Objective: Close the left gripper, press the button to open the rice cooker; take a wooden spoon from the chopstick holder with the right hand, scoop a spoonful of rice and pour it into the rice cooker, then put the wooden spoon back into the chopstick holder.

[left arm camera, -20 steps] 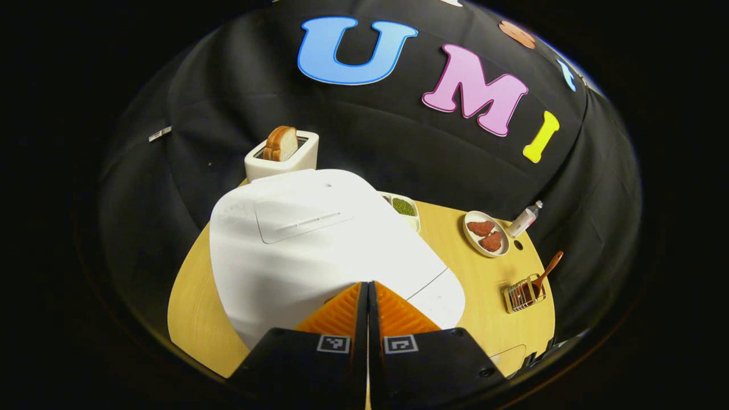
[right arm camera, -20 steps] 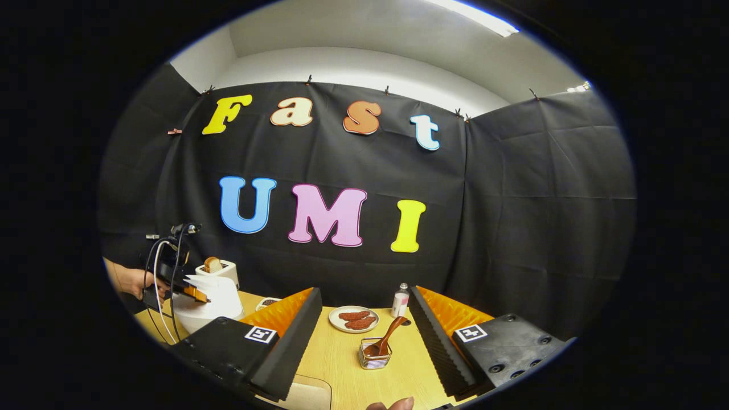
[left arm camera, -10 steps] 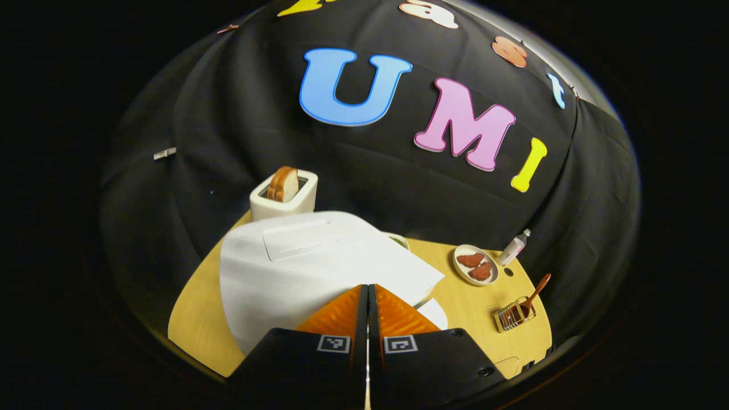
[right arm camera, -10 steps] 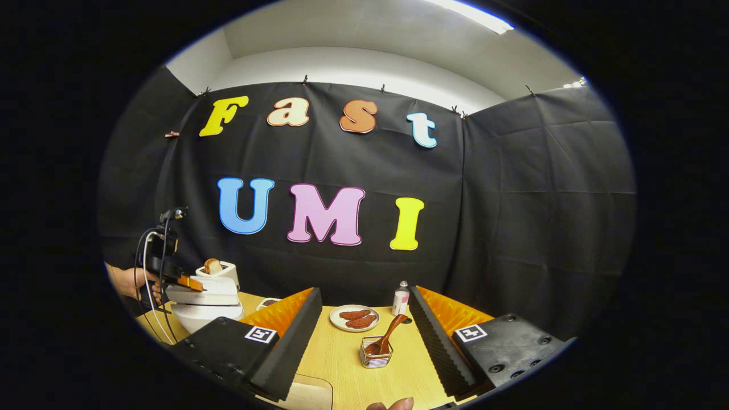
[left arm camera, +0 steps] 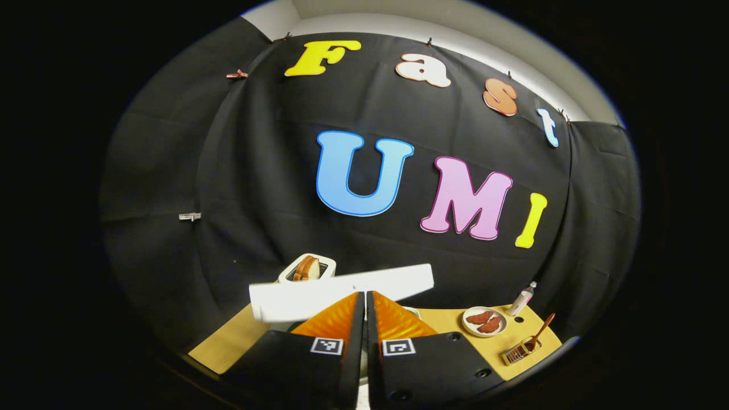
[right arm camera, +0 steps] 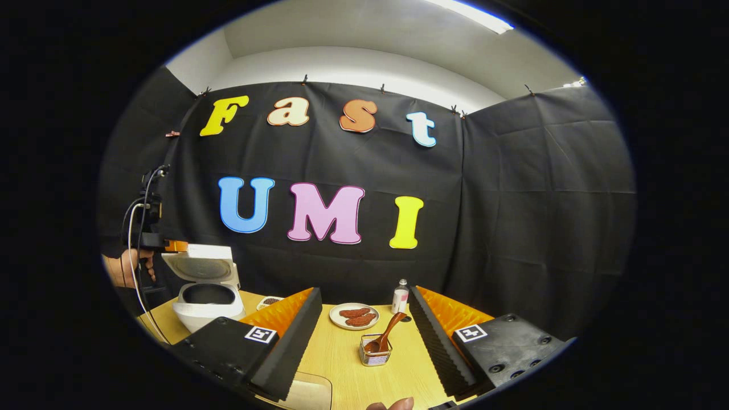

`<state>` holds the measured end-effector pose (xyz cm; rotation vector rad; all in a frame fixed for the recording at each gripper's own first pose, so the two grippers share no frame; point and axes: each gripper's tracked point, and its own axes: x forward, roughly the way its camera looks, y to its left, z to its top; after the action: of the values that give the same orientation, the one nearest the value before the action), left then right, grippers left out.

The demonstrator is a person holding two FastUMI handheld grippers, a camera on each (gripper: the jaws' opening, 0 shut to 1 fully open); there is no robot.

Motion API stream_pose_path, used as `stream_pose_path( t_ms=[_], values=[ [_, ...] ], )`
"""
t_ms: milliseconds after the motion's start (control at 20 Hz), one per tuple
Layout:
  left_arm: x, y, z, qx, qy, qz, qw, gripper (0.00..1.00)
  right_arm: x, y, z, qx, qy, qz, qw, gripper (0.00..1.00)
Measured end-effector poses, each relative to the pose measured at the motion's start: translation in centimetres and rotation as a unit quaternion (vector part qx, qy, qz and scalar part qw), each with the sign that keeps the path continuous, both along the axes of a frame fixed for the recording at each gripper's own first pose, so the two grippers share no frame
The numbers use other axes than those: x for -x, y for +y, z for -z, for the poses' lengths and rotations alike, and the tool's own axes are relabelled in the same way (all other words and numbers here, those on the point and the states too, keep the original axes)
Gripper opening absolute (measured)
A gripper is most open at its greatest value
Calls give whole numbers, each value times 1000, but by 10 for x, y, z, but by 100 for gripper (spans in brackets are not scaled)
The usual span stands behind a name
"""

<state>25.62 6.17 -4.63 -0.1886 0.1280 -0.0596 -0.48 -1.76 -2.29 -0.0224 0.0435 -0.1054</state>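
The white rice cooker (right arm camera: 208,310) stands at the table's left with its lid (right arm camera: 199,265) raised and the dark pot showing. My left gripper (right arm camera: 171,246) is shut, its tip at the lid's upper front edge; in the left gripper view that gripper (left arm camera: 364,295) sits just under the lid's white edge (left arm camera: 342,289). The wooden spoon (right arm camera: 387,336) leans in the wire chopstick holder (right arm camera: 375,354), straight ahead of my right gripper (right arm camera: 364,290), which is open and holds nothing. The same spoon (left arm camera: 538,335) and holder (left arm camera: 519,353) appear at the far right of the left gripper view.
On the wooden table (right arm camera: 342,370) are a plate of meat pieces (right arm camera: 354,316), a small bottle (right arm camera: 400,299), a small dish (right arm camera: 269,302) and a clear container (right arm camera: 307,393) at the near edge. A toaster with bread (left arm camera: 307,267) stands behind the cooker. A hand (right arm camera: 122,267) holds the left gripper.
The rice cooker's lid has swung up from closed to open. My left gripper rose and tilted upward with it. The right gripper stayed still and open.
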Motion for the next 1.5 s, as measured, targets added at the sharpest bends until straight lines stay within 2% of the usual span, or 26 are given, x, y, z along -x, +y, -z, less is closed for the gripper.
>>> stream_pose_path(
  t_ms=[50, 200, 250, 300, 500, 750, 900, 1050, 1200, 1500],
  values=[
    [7, -1, -5, 5, -6, 3, 1000, 14, -1, 1, 0, 0, 1, 0, 1000, 97],
    [31, 4, -15, 9, -24, -15, 1000, 67, -2, 0, 5, -3, 6, 0, 1000, 97],
    [41, 4, -22, 10, -33, -20, 999, 78, -1, 0, 8, -4, 9, 1, 1000, 97],
    [53, 0, -28, 11, -43, -22, 999, 84, 0, -1, 13, -3, 15, 0, 1000, 97],
    [104, -20, -34, 9, -48, -19, 999, 93, -7, -1, 28, -13, 31, -16, 999, 98],
    [151, -46, -26, 16, -37, -2, 999, 93, -37, -19, 58, -38, 53, -34, 997, 98],
    [176, -63, -8, 16, -13, 16, 1000, 93, -65, -31, 90, -71, 81, -53, 993, 98],
    [195, -70, 10, -7, 9, 26, 1000, 93, -94, -48, 131, -115, 123, -63, 984, 98],
    [210, -81, 21, -23, 24, 35, 999, 93, -125, -67, 169, -166, 150, -52, 973, 96],
    [227, -102, 38, -37, 56, 42, 997, 93, -173, -89, 256, -231, 212, -42, 949, 96]
  ],
)
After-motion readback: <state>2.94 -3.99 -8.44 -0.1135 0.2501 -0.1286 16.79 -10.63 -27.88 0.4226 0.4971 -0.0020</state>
